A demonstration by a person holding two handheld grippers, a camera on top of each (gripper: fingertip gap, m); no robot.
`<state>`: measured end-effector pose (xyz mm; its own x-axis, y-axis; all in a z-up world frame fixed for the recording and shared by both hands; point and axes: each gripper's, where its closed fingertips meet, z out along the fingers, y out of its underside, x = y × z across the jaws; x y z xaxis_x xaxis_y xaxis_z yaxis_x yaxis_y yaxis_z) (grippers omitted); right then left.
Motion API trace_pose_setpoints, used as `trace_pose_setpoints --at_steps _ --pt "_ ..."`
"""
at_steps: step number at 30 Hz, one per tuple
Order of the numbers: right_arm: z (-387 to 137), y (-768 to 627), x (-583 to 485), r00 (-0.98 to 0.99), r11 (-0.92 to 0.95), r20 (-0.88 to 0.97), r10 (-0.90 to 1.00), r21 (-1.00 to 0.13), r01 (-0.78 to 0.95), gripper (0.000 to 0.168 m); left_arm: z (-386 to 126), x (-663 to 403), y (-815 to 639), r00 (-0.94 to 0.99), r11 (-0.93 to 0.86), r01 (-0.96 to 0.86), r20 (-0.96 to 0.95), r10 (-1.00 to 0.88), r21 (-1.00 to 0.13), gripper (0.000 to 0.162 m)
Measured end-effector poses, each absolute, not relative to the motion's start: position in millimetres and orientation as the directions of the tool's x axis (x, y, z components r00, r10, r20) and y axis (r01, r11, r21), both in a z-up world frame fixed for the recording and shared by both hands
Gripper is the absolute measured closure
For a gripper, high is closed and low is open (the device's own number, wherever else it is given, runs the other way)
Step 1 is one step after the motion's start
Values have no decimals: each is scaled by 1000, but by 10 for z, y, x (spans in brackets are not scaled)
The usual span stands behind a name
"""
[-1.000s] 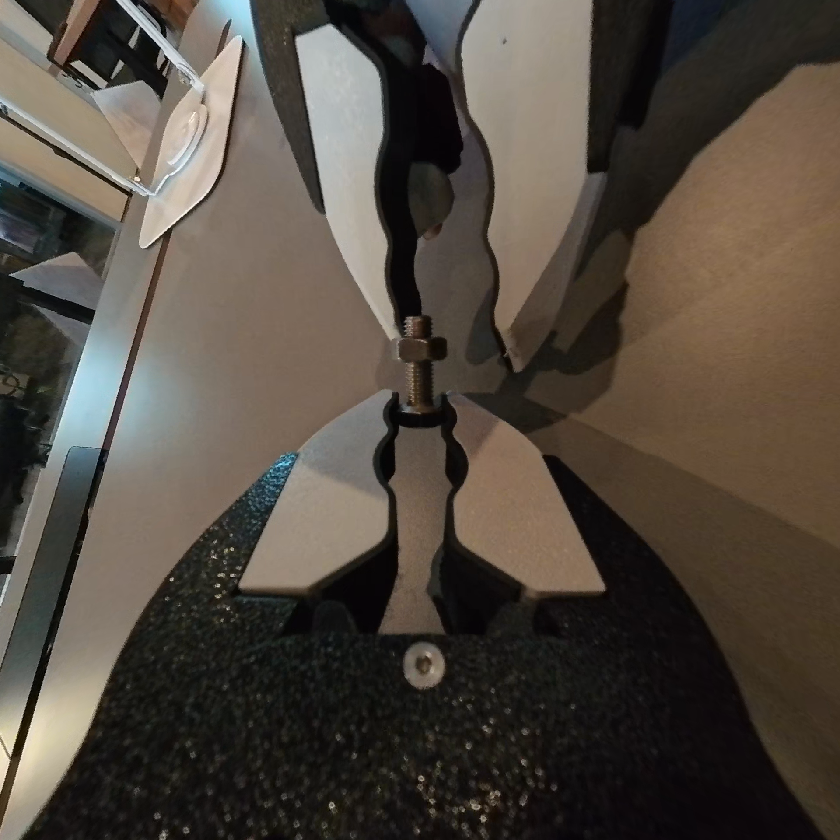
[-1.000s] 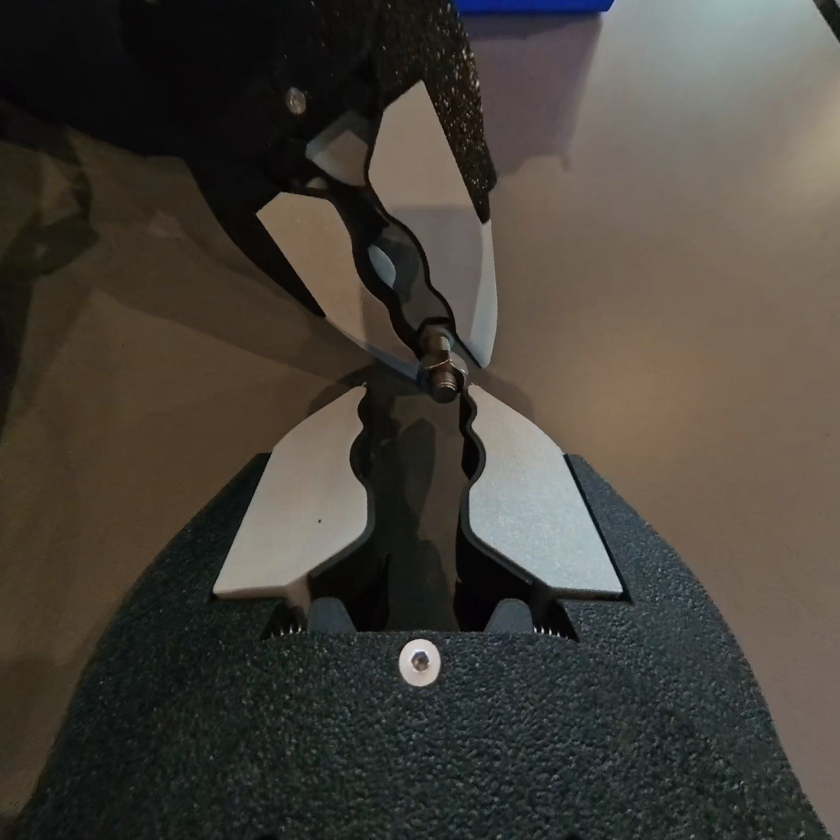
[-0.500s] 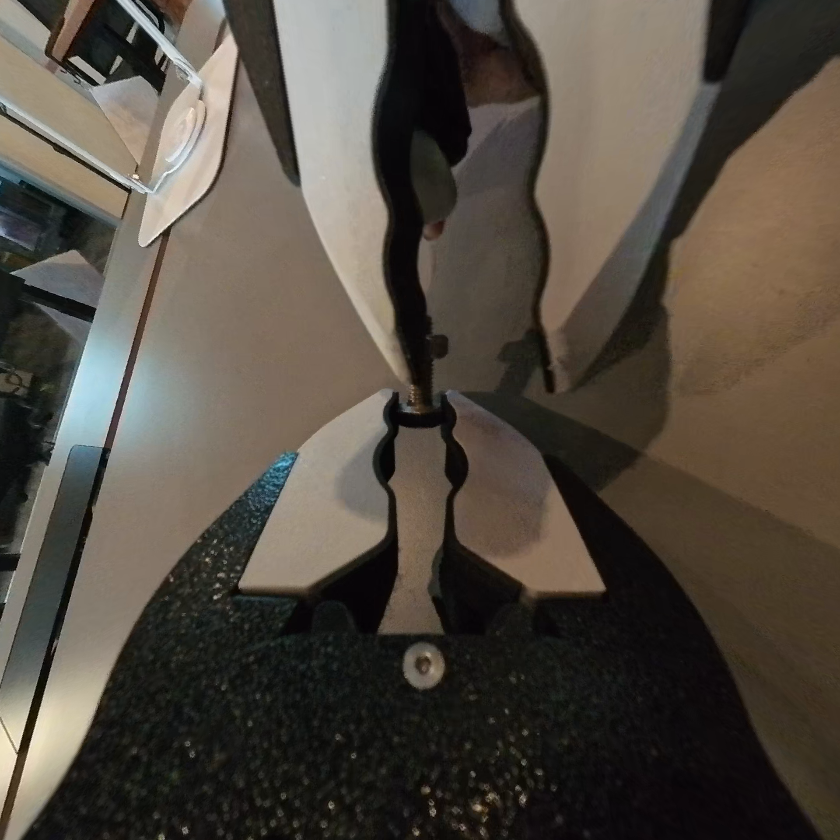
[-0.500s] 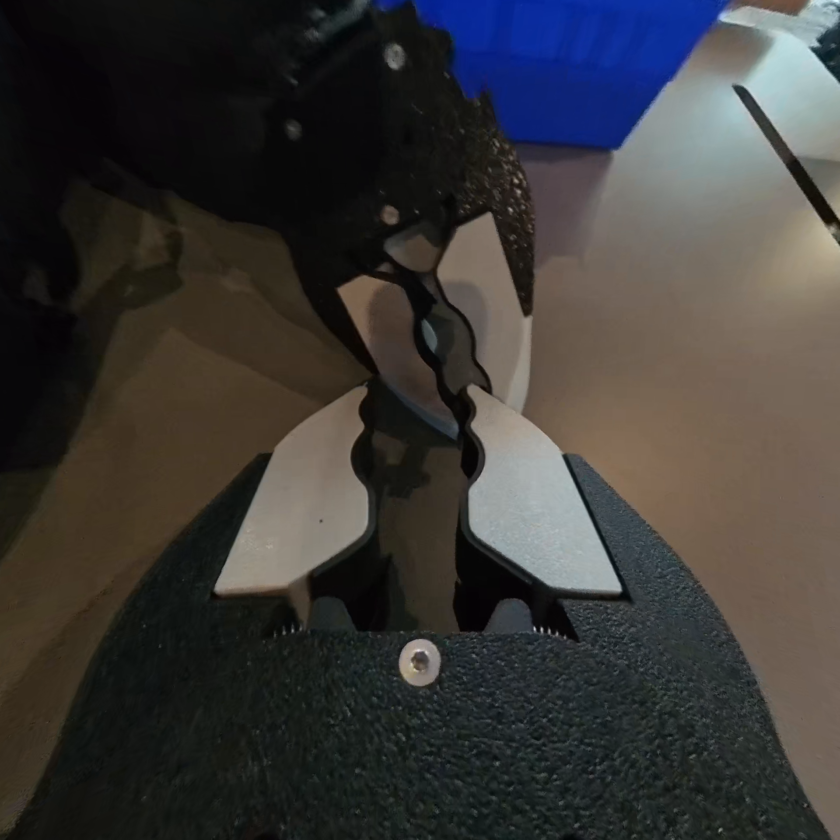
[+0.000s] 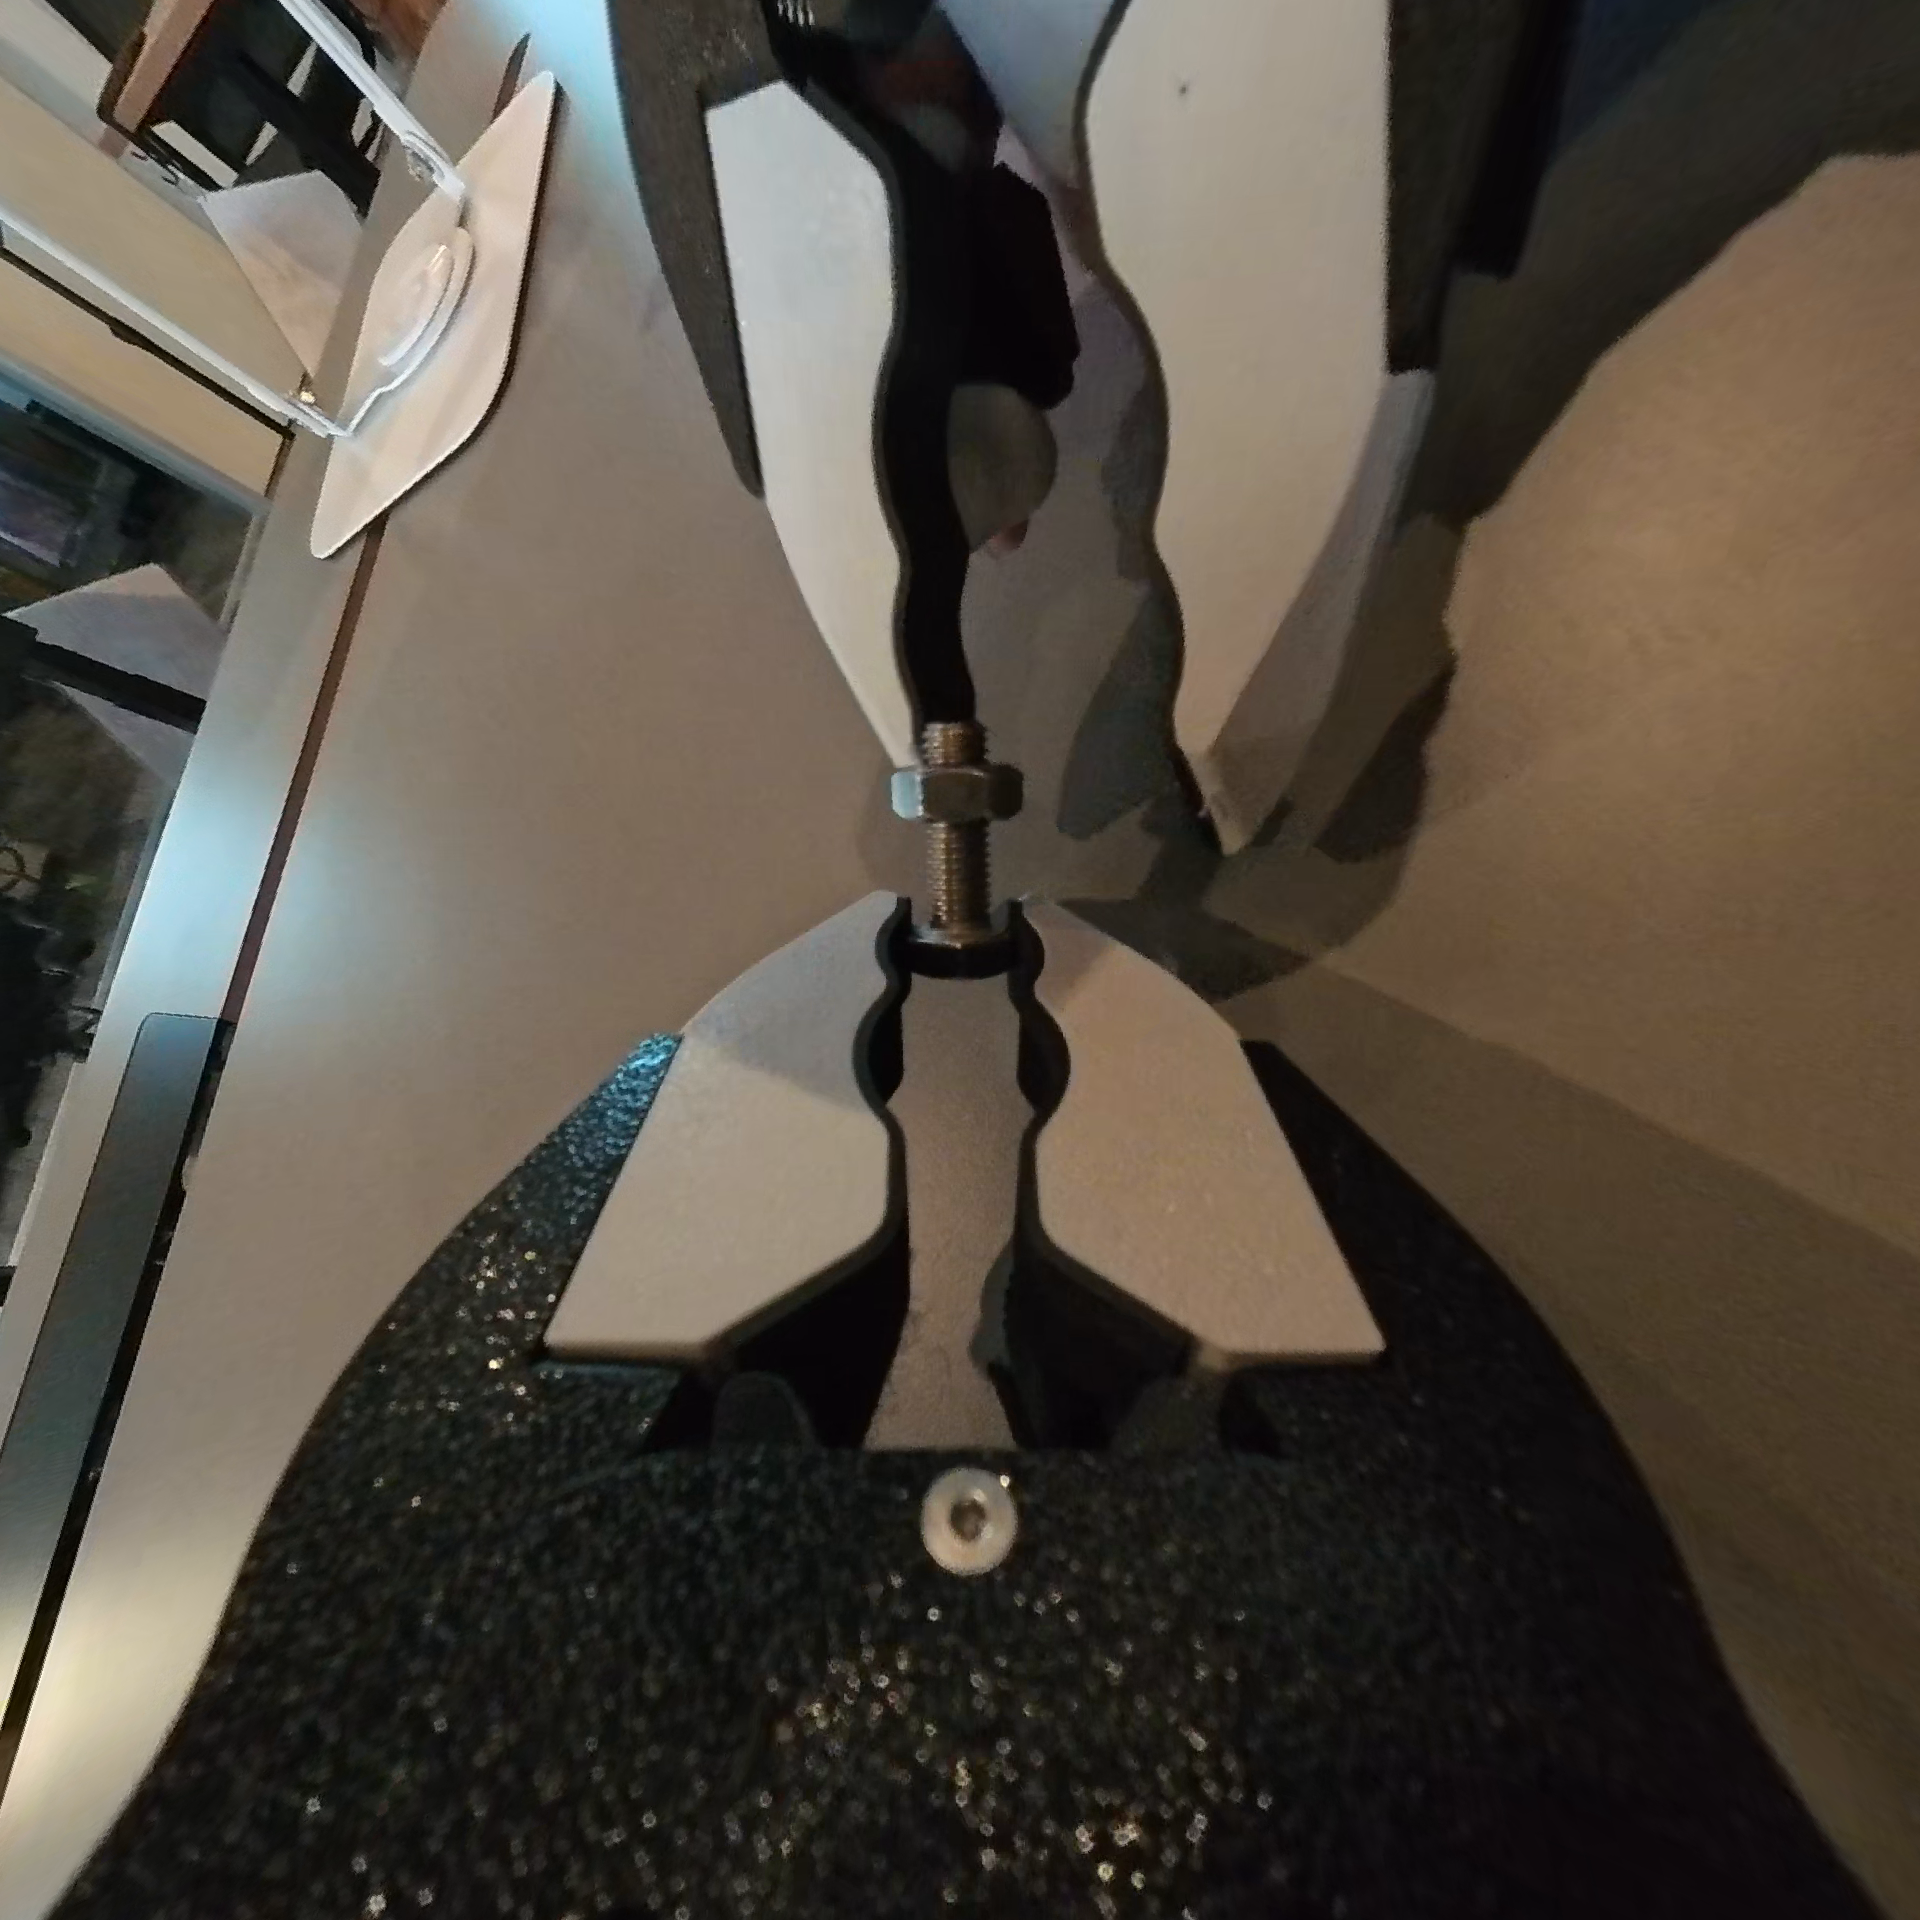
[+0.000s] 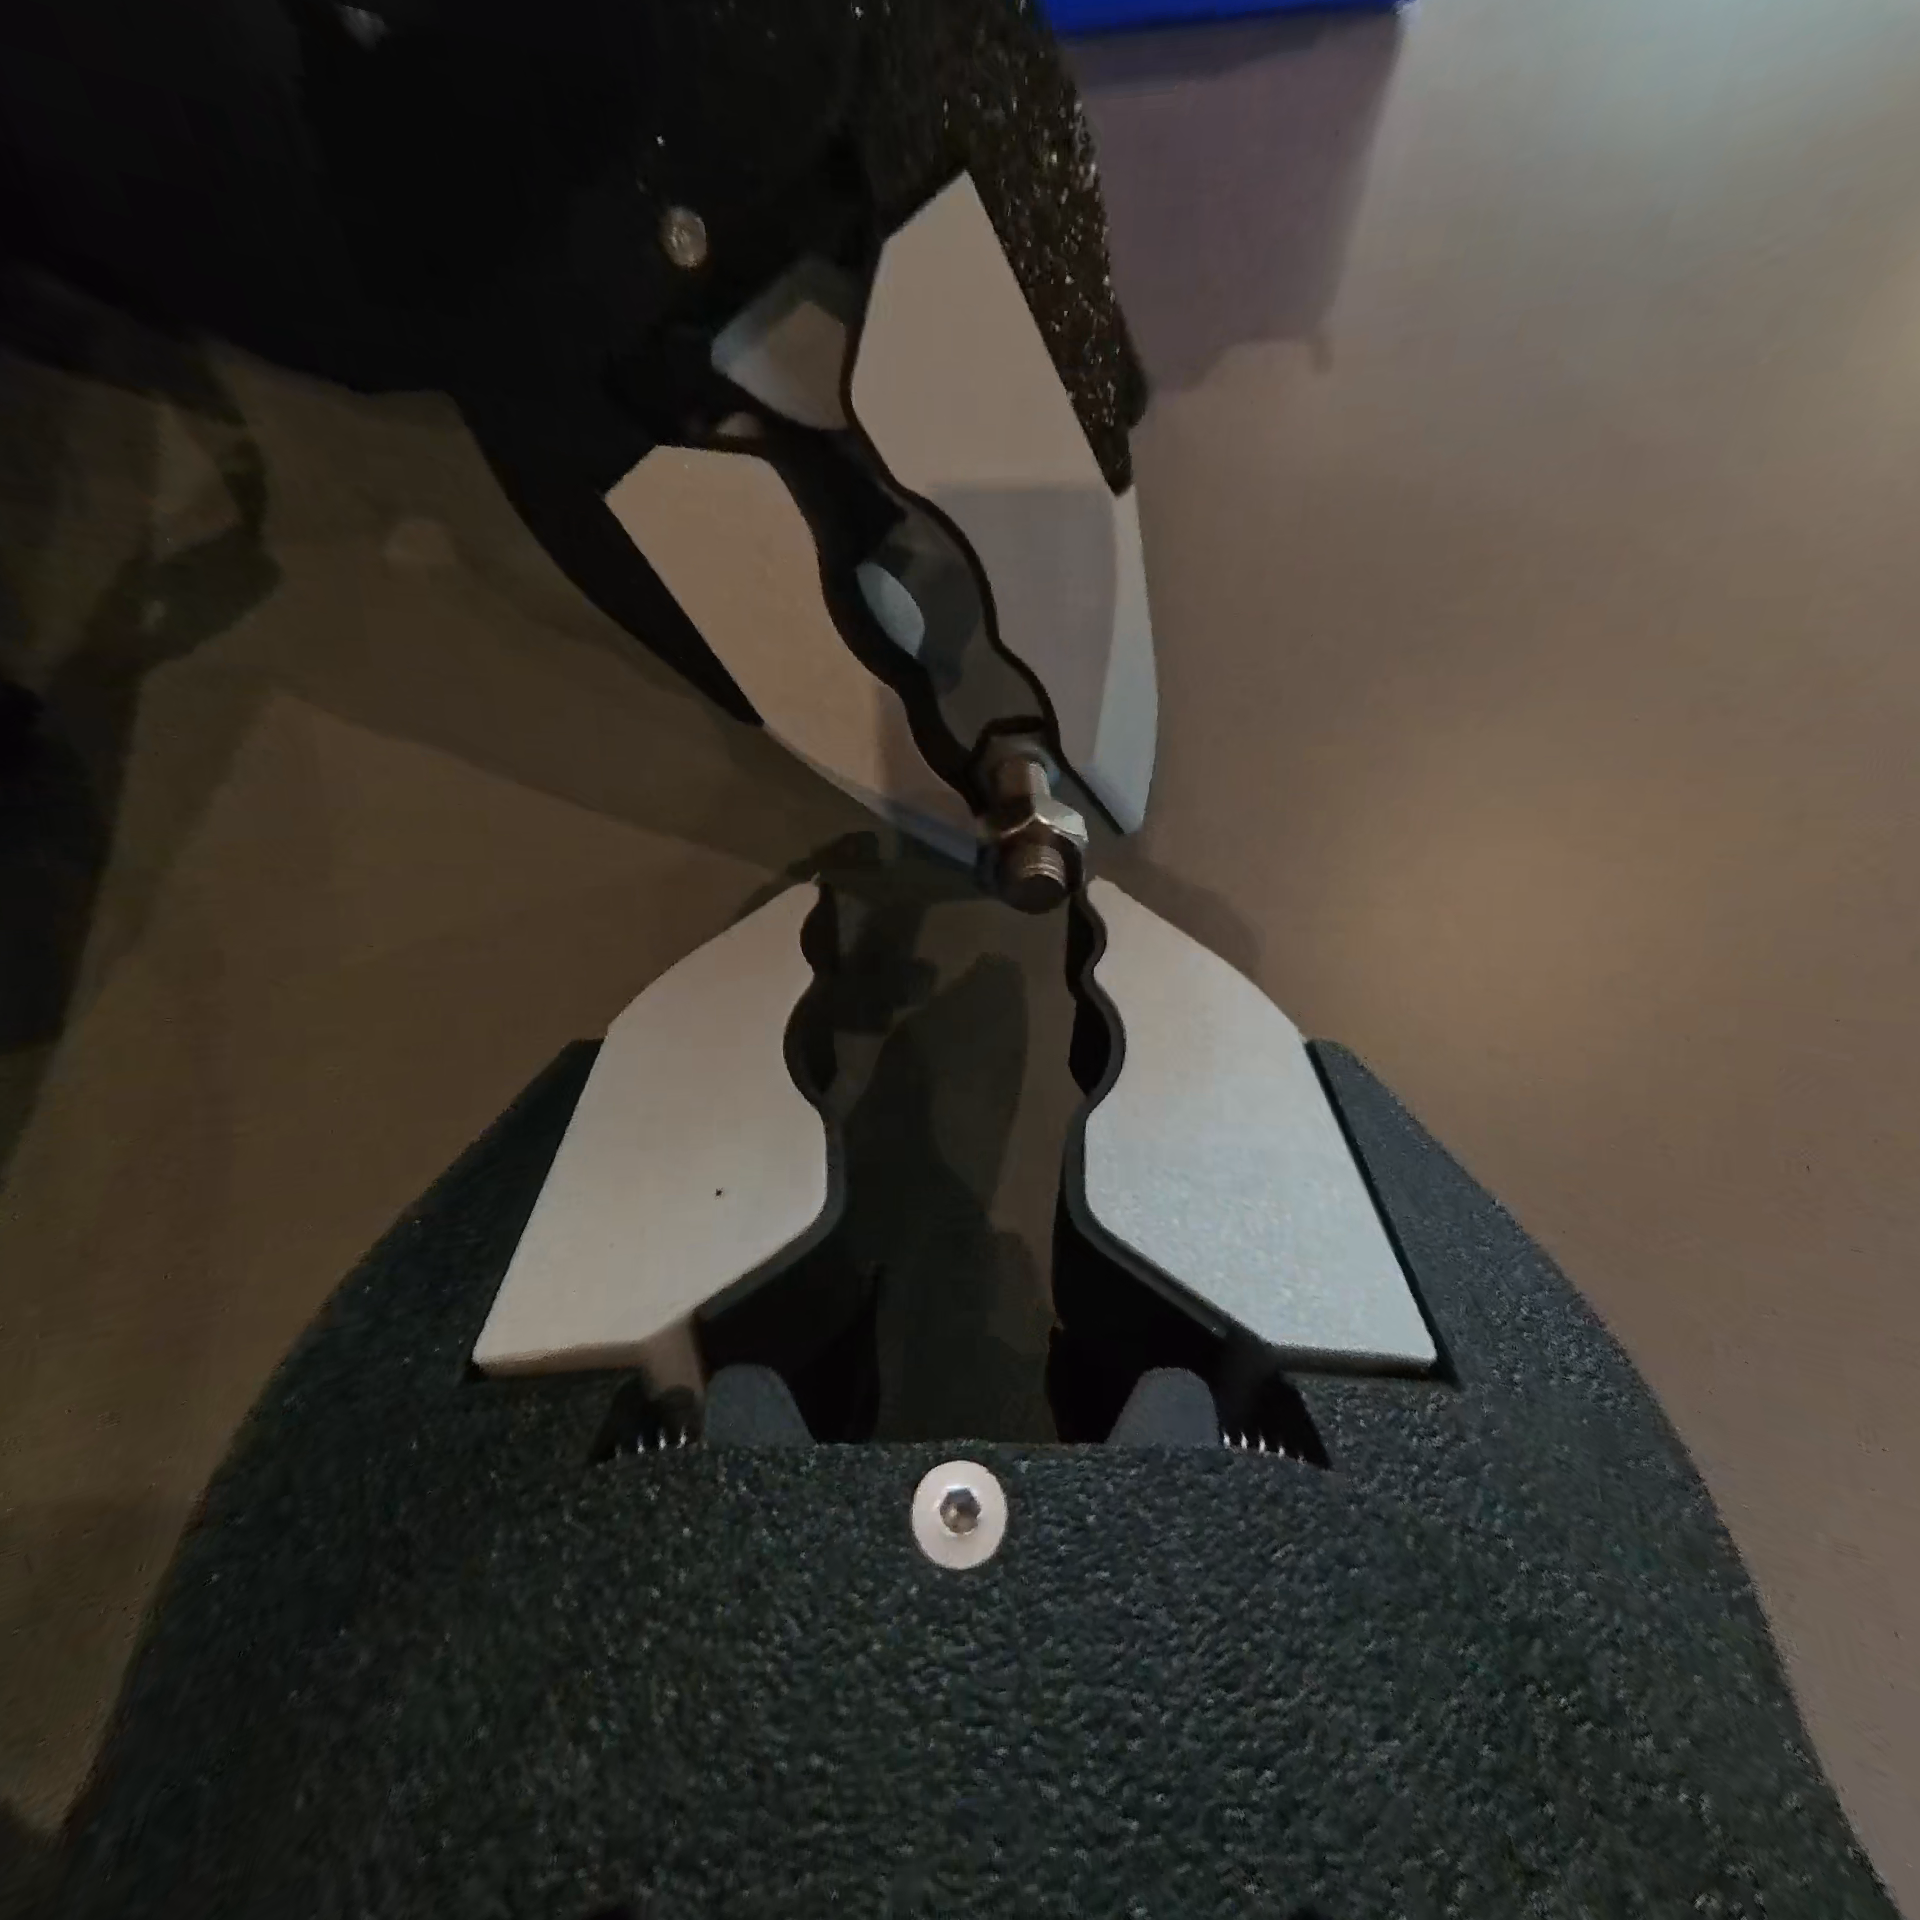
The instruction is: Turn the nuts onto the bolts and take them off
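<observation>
In the left wrist view my left gripper (image 5: 961, 925) is shut on the head of a steel bolt (image 5: 958, 873), which points straight away from it. A hex nut (image 5: 954, 795) sits on the thread near the bolt's far end. My right gripper (image 5: 1070, 790) comes in from the opposite side. Its jaws are open and one tip is beside the bolt's end. In the right wrist view my right gripper (image 6: 951, 894) is open and empty. The bolt's end (image 6: 1039, 878) and the nut (image 6: 1049, 826) lie just off its right fingertip, held by the left gripper (image 6: 1029, 800).
Both grippers are just above a beige table (image 6: 1455, 935). A white pad (image 5: 436, 343) and a clear acrylic stand (image 5: 260, 260) sit at the table's left edge in the left wrist view. A blue bin (image 6: 1195, 10) is at the far end in the right wrist view. My two grippers' fingertips are within a few centimetres of each other.
Half a second ago the open right gripper had pushed forward over the nut and bolt. It has now drawn back to the bolt's tip. The left gripper and bolt have stayed put.
</observation>
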<state>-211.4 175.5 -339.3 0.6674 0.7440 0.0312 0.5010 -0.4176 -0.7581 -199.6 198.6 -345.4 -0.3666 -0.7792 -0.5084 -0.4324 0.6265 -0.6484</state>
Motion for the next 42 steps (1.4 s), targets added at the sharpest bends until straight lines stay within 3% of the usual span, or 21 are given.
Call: trace_pose_setpoints --at_steps 14,21,24,36,42 --pt "-3106 1750 -2261 622 -252 120 774 -843 476 124 -3451 -1989 1990 -368 624 -433 -504 -781 -651 145" --pt "-3396 1749 -1990 704 -479 -29 710 -752 452 116 -3451 -1986 1989 -369 630 -432 -511 -776 -645 145" --pt "-3446 1719 -2074 680 -491 -70 729 -746 450 116 -3450 -1986 1990 -369 630 -432 -511 -776 -645 145" --pt "-3230 1758 -2251 647 -352 24 762 -824 445 111 -3457 -1986 1974 -379 644 -429 -521 -765 -634 145" --pt "-3103 1710 -2284 607 -258 101 788 -842 474 118 -3453 -1986 1980 -373 625 -433 -503 -780 -649 145"
